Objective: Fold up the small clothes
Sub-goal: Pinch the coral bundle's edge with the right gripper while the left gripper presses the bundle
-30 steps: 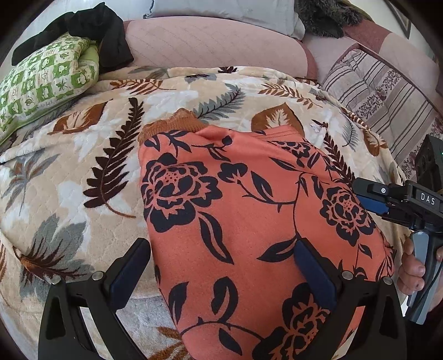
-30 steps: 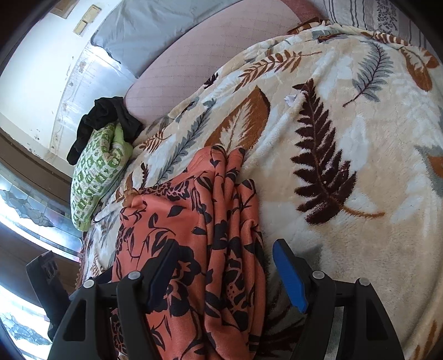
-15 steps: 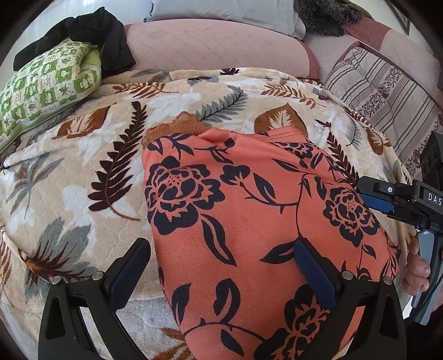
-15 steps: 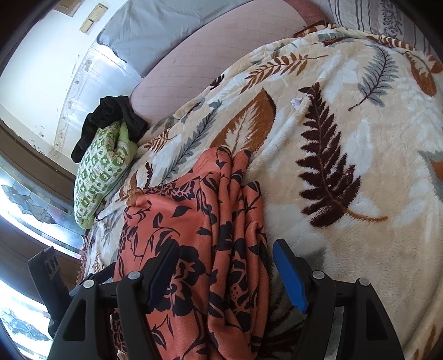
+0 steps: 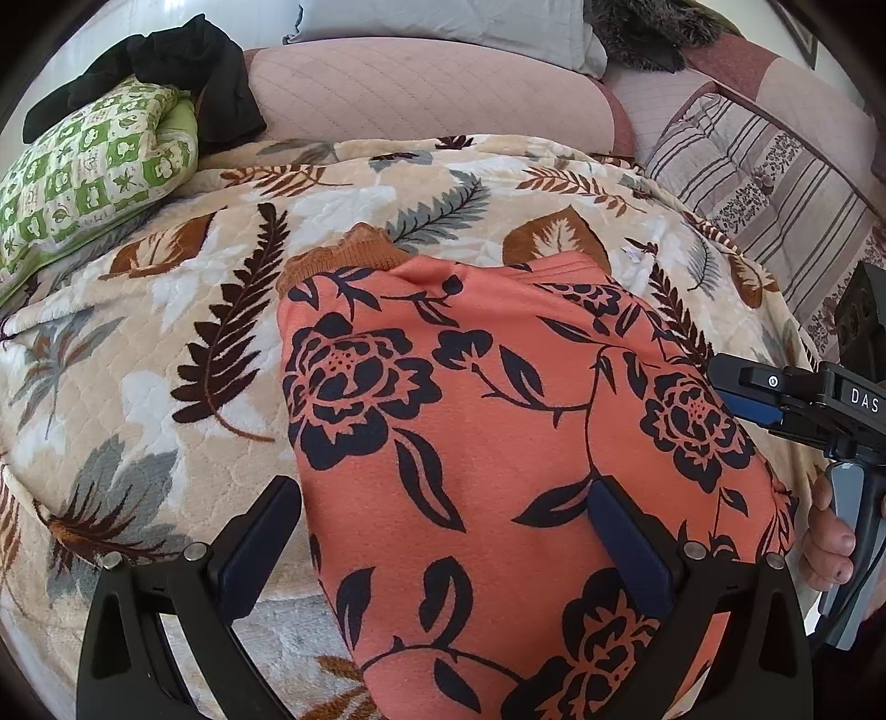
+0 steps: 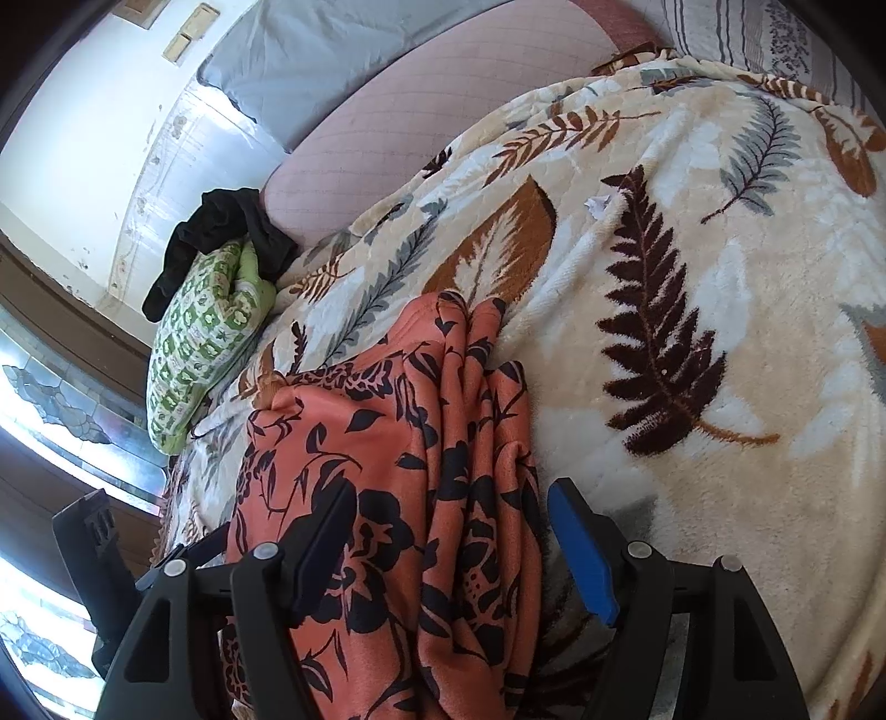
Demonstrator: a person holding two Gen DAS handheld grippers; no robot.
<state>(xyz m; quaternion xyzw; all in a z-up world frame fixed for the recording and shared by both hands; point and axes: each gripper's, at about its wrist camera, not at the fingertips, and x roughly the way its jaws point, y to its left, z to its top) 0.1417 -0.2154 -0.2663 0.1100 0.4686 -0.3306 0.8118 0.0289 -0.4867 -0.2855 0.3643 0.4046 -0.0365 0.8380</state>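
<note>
An orange garment with black flowers [image 5: 498, 443] lies spread on the leaf-patterned blanket [image 5: 166, 343]; a brown ribbed cuff [image 5: 343, 255] sticks out at its far left corner. My left gripper [image 5: 443, 531] is open, its jaws wide over the garment's near left edge. In the right wrist view the same garment [image 6: 398, 471] shows bunched folds along its right edge. My right gripper [image 6: 448, 543] is open, its jaws straddling those folds. The right gripper also shows in the left wrist view [image 5: 775, 399] at the garment's right side.
A green patterned pillow [image 5: 83, 183] with a black cloth [image 5: 183, 72] on it lies at the far left. A pink quilted bolster [image 5: 421, 94] and a grey pillow [image 5: 443, 22] line the back. A striped cushion [image 5: 775, 183] sits at the right.
Both grippers have drawn back slightly, so the garment sits a little lower and nearer in both views. Both stay open. The garment has not visibly shifted.
</note>
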